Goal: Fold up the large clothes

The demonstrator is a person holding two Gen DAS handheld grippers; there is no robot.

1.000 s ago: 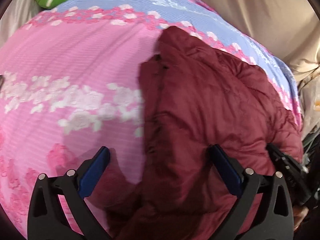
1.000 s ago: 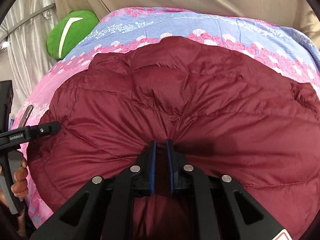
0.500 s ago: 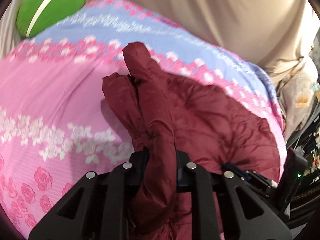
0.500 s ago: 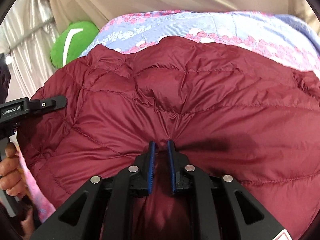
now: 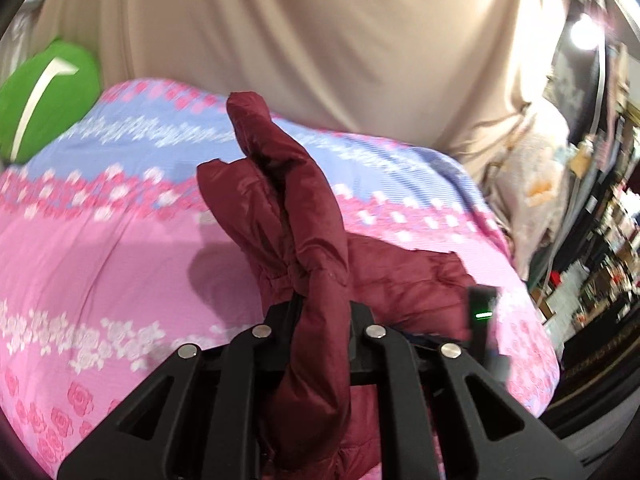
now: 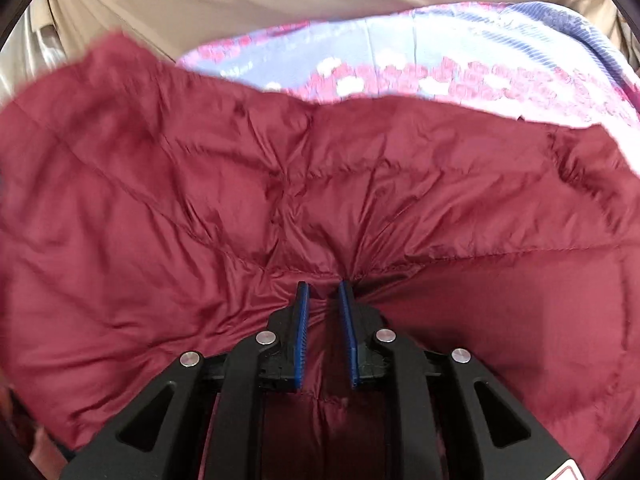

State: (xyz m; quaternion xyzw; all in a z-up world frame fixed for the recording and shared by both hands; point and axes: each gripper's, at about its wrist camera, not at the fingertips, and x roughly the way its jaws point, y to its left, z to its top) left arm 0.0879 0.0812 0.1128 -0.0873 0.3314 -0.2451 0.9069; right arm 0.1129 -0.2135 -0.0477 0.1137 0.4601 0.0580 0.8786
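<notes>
Both grippers' jaws pinch maroon puffer jacket (image 6: 280,184), left gripper (image 5: 320,312) closing, pads hidden, right gripper (image 6: 323,292) easing open.

There is one dark red puffy jacket (image 5: 308,216). It lies on one bed cover (image 5: 100,248) with pink and blue flowers. One green pillow (image 5: 44,96) sits at the far left corner of the bed cover. One tan curtain (image 5: 320,40) hangs behind the bed cover. There are two grippers, the left gripper (image 5: 320,320) and the right gripper (image 6: 323,320), both at the jacket.
</notes>
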